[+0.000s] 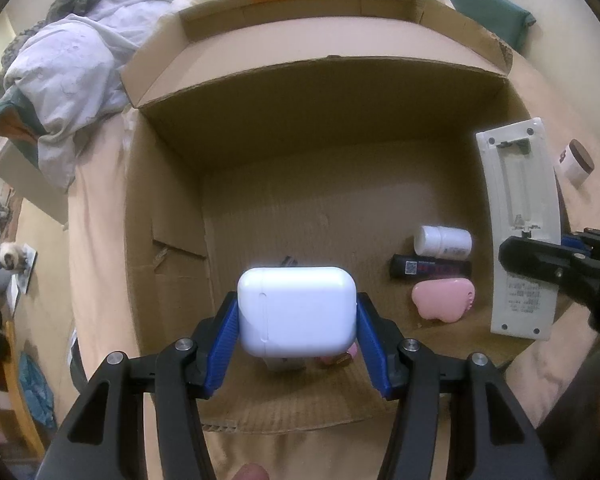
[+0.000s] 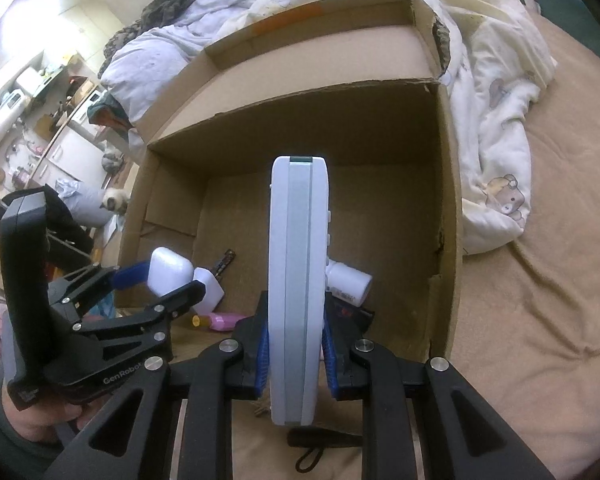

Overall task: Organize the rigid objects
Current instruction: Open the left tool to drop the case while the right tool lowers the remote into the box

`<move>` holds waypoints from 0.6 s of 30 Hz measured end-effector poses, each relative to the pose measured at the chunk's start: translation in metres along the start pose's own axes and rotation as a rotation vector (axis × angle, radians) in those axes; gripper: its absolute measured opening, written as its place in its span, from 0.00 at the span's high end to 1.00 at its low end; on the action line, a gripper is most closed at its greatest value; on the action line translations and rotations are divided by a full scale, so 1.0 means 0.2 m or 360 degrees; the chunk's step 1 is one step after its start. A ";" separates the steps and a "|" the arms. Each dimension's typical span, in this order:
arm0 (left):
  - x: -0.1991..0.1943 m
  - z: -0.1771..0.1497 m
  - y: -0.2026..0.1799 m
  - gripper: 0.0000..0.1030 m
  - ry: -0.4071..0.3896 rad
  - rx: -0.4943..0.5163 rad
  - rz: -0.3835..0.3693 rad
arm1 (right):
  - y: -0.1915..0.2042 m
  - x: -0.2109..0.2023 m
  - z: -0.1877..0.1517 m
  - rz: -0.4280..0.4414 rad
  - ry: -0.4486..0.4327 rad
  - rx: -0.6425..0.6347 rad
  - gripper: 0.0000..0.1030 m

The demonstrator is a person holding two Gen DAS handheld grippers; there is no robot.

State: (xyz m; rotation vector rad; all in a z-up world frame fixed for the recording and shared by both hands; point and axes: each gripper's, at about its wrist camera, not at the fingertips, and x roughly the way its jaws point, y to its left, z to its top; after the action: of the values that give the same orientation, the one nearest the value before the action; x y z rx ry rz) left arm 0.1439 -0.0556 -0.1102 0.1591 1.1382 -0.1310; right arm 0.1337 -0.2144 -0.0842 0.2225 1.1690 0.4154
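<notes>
- The left gripper (image 1: pixel 298 320) had its jaws clamped on the two sides of a white earbud case (image 1: pixel 297 311); the case hung over the near part of the open cardboard box (image 1: pixel 324 92), above its floor and not yet set down; the right wrist view showed the same case (image 2: pixel 168 270) gripped between blue pads.
- The right gripper (image 2: pixel 294 350) had its jaws shut on the flat faces of a white remote control (image 2: pixel 298 280), held upright on its edge over the near side of the box (image 2: pixel 446 208); from the left wrist view the remote (image 1: pixel 520 232) showed its back, with the battery bay open and no cover on it.
- Already lying on the box floor were a white pill bottle (image 1: pixel 443 241), a dark tube (image 1: pixel 430 268) just beside it, and a pink flat item (image 1: pixel 444 300) next to that; a pink bottle (image 2: pixel 220 321) and a white block (image 2: pixel 210 290) lay nearer the front wall; a thin dark stick (image 2: pixel 225 264) lay further in.
- Outside the box, a small brown-lidded jar (image 1: pixel 576 162) rested on the bed (image 2: pixel 540 320), near the right wall.
- By my reading the sorting was well advanced: several things were in, two were in hand awaiting release, and the jar at least remained to be fetched.
</notes>
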 end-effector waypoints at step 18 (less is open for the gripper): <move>-0.03 -0.01 -0.02 0.22 -0.0022 0.0012 -0.0018 | -0.03 -0.03 0.02 -0.0002 -0.0070 0.0098 0.27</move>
State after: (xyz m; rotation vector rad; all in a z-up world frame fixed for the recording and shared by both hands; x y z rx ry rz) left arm 0.1391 -0.0586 -0.1061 0.1583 1.1252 -0.1460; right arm 0.1356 -0.2231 -0.0798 0.2831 1.1395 0.3723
